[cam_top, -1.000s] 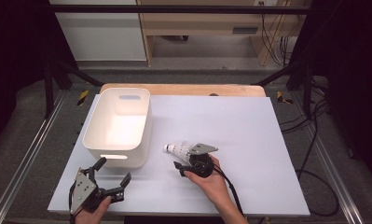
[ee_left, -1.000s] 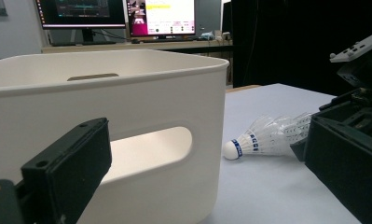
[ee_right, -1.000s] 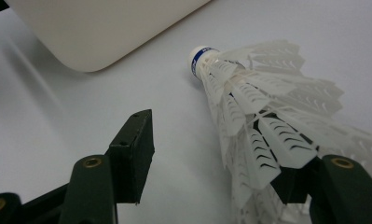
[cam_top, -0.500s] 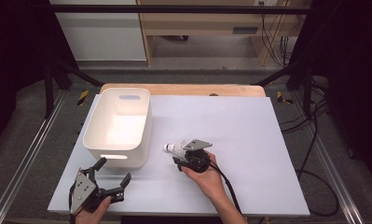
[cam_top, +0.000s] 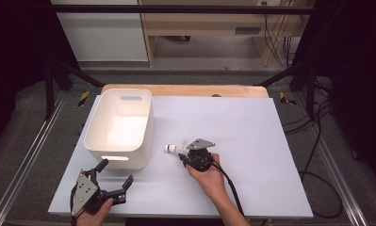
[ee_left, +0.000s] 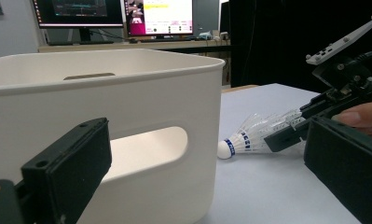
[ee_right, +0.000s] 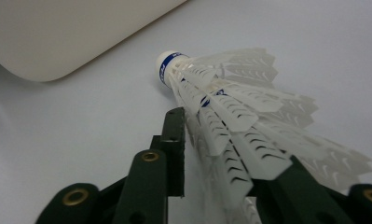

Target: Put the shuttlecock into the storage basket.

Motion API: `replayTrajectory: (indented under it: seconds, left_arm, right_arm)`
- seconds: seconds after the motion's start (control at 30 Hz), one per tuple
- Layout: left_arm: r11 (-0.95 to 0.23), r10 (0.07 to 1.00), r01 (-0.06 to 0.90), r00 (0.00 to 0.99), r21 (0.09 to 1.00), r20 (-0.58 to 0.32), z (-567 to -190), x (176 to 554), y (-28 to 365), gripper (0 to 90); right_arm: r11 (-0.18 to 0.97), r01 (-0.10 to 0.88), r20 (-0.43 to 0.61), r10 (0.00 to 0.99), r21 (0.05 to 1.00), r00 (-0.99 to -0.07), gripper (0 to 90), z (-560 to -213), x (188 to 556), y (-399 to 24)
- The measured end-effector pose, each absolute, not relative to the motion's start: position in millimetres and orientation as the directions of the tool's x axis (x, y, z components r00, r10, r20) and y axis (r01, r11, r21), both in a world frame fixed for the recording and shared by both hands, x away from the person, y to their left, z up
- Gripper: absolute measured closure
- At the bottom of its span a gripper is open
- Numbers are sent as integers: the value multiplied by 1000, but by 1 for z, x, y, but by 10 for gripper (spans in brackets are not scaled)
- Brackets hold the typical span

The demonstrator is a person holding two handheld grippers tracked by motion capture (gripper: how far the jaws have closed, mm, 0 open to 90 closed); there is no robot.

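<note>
A white feather shuttlecock [cam_top: 173,148] with a blue band lies on its side on the white table [cam_top: 251,141], cork end toward the basket. My right gripper [cam_top: 182,154] has just been closing its jaws, and the feather skirt sits between them. In the right gripper view the shuttlecock [ee_right: 230,93] fans out with both jaws of the right gripper [ee_right: 232,140] against its feathers. The left gripper view shows the shuttlecock [ee_left: 253,137] and the right gripper [ee_left: 291,133] from the side. My left gripper [cam_top: 116,172] rests open near the table's front left, holding nothing.
A white plastic basket [cam_top: 94,127] with handle slots stands left of the shuttlecock, and its near wall [ee_left: 127,79] rises close in front of the left gripper [ee_left: 207,168]. A wooden board [cam_top: 185,89] edges the table's far side. Monitors [ee_left: 118,11] glow beyond.
The right gripper's jaws have narrowed around the shuttlecock's feathers and the hand has edged slightly toward it. The left gripper and the basket have stayed put.
</note>
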State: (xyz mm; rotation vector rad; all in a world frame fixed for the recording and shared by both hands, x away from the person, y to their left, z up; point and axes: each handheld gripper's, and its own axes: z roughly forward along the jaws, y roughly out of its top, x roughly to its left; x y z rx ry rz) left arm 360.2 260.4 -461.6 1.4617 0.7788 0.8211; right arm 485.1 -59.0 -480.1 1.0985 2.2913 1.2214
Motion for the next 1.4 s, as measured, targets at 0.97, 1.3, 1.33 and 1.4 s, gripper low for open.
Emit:
replayTrajectory:
  seconds: [0.97,1.3,1.33,1.4]
  left_arm:
    - [-49,854,-2,519,999,43,-462,361,262,9]
    - [-45,854,-3,518,999,40,-461,361,263,8]
    - [-45,854,-3,518,999,40,-461,361,263,8]
    - [-42,856,-5,516,999,39,-461,361,264,8]
  right_arm:
    - [307,468,114,725,829,-679,893,-475,484,-77]
    - [312,457,105,722,833,-684,893,-470,484,-87]
    - [312,457,105,722,833,-684,893,-470,484,-87]
    - [312,452,101,721,835,-685,893,-468,483,-88]
